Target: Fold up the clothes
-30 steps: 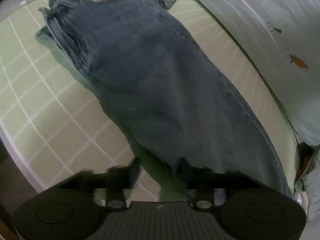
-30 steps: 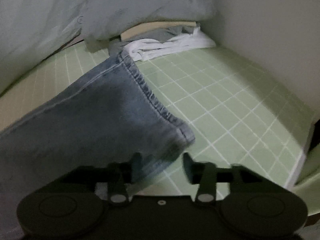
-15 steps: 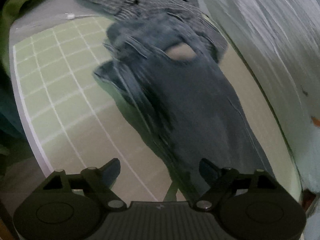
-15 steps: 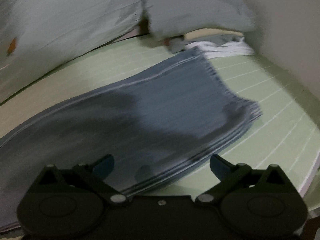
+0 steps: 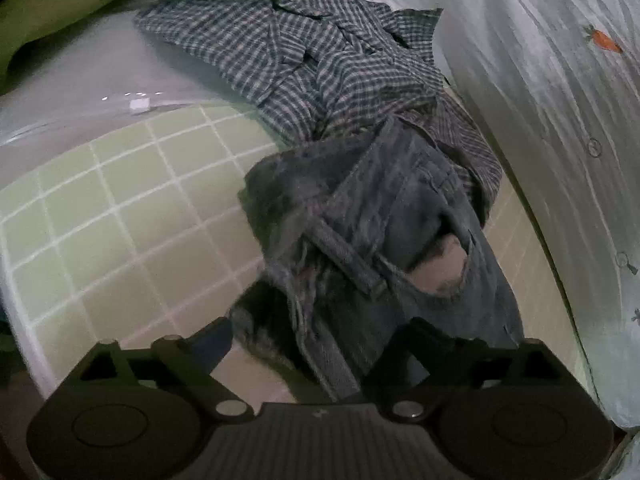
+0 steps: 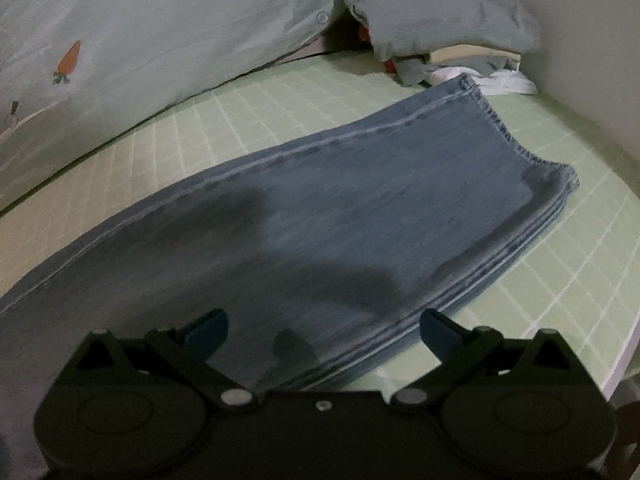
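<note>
Blue jeans (image 5: 400,248) lie on the green gridded mat (image 5: 100,208). Their bunched waistband, with a belt loop and a pale inner label, fills the middle of the left wrist view. My left gripper (image 5: 320,344) hangs just above that waist end, its jaws still opening wide; denim shows between the fingers but no pad presses on it. In the right wrist view the jeans' (image 6: 320,216) stacked legs lie flat, with the hem at the far right. My right gripper (image 6: 324,332) stands fully open over the near edge of the legs, holding nothing.
A crumpled checked shirt (image 5: 320,60) lies behind the jeans' waist. A pale quilt with carrot prints (image 5: 560,120) runs along the mat's far side. Folded clothes (image 6: 472,60) are piled under a grey pillow (image 6: 432,8) near the wall. The mat's edge (image 6: 616,356) drops off at the right.
Both grippers let go of the jeans and opened wide. The left one slid toward the waist end, the right one drew back from the hem corner along the legs.
</note>
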The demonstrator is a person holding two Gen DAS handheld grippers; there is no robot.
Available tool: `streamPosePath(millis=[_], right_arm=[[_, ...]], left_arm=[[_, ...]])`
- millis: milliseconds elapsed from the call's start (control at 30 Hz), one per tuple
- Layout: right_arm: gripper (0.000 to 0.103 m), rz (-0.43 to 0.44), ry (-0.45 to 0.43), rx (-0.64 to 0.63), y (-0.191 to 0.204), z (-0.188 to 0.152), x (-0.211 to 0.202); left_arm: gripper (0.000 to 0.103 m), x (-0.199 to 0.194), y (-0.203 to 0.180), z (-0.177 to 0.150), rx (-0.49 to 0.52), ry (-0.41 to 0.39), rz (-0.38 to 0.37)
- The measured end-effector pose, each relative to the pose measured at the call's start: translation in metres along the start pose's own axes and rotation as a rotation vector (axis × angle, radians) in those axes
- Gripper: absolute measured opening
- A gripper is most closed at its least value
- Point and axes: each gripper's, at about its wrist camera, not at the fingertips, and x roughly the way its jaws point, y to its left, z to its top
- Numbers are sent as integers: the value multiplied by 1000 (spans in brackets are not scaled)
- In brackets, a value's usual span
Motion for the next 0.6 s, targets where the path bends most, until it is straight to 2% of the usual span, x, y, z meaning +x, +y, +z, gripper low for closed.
streamPosePath(millis=[267, 367, 400, 433, 467, 533, 600], right_arm=[[103, -51, 19, 24, 22, -12, -9], [103, -63, 19, 26, 23, -15, -10], [103, -66, 20, 28, 23, -15, -10], [103, -67, 21, 33, 23, -15, -10], [103, -68, 20, 35, 22, -14, -9], [103, -69, 18, 40, 19, -12, -8], [103, -65, 13, 32, 18, -10, -6]], left_arm=[[98, 18, 1, 15, 39, 20, -33], [96, 20, 4, 18, 20, -5, -58], [91, 21, 4, 18, 20, -14, -59], [76, 21, 3, 18, 30, -21, -61], [68, 22, 1, 18, 51, -19, -66], [46, 22, -5, 18, 106, -25, -64], [38, 15, -13, 18, 159, -50, -66]])
